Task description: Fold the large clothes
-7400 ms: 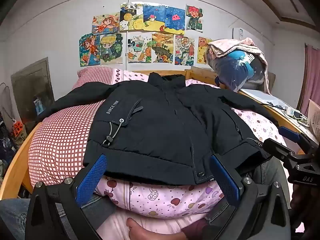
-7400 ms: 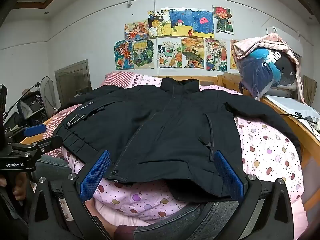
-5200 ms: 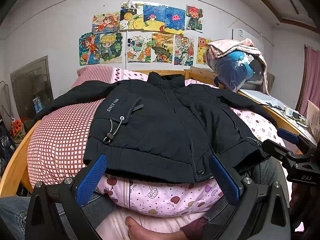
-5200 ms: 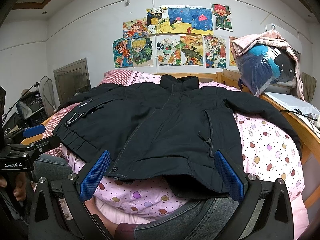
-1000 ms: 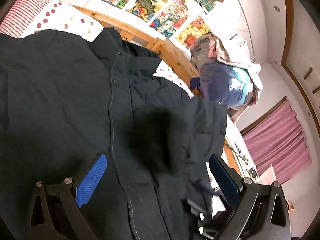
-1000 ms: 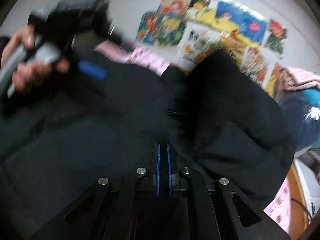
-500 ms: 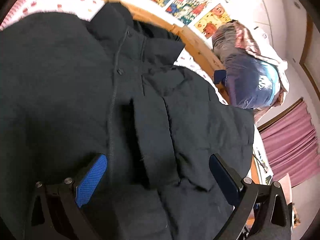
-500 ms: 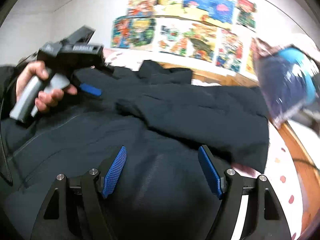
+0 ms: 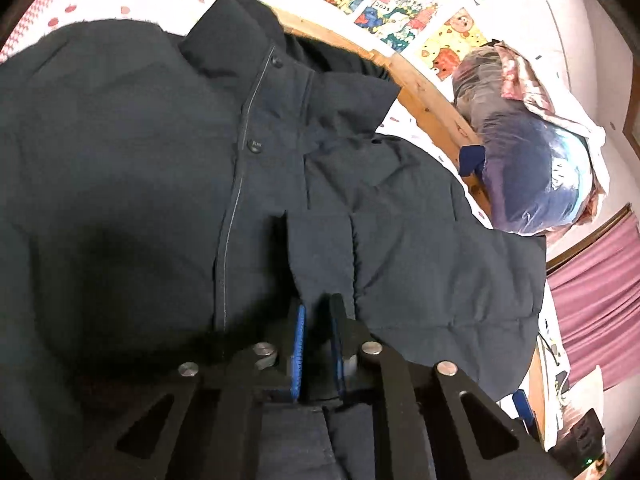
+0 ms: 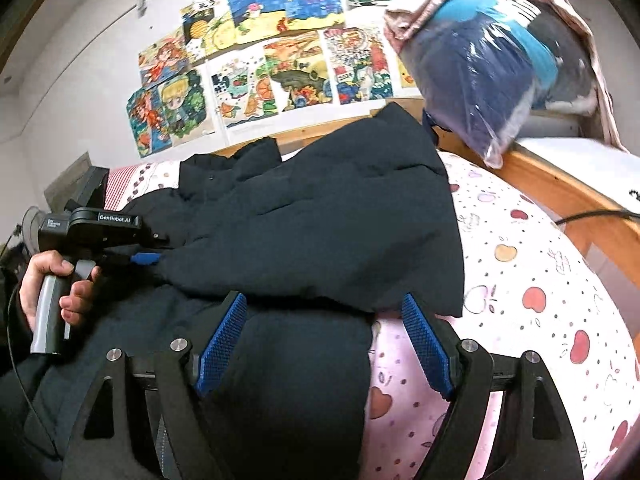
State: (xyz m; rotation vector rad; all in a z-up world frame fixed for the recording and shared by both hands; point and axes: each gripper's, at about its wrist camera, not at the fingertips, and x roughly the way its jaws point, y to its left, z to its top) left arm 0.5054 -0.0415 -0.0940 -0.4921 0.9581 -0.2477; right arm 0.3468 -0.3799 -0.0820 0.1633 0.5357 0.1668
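A black padded jacket (image 9: pixel 140 168) lies front up on the bed, collar toward the headboard. Its right sleeve (image 9: pixel 420 248) is folded across the chest. My left gripper (image 9: pixel 318 320) is shut on the sleeve's cuff (image 9: pixel 320 248) over the jacket's middle. In the right wrist view the same left gripper (image 10: pixel 146 258) grips the sleeve (image 10: pixel 320 232) at its left end. My right gripper (image 10: pixel 324 324) is open and empty, low over the jacket's lower right part (image 10: pixel 296 368), near the sleeve's fold.
The bed has a pink spotted quilt (image 10: pixel 540 300) and a wooden frame (image 10: pixel 568 196). A plastic-wrapped bundle of bedding (image 10: pixel 488 60) sits at the bed's right head end. Drawings (image 10: pixel 260 60) cover the wall. A pink curtain (image 9: pixel 600 300) hangs at the right.
My left gripper was open; it has closed on the sleeve's cuff. My right gripper, which let the sleeve go half a second earlier, has drawn back toward the jacket's right side.
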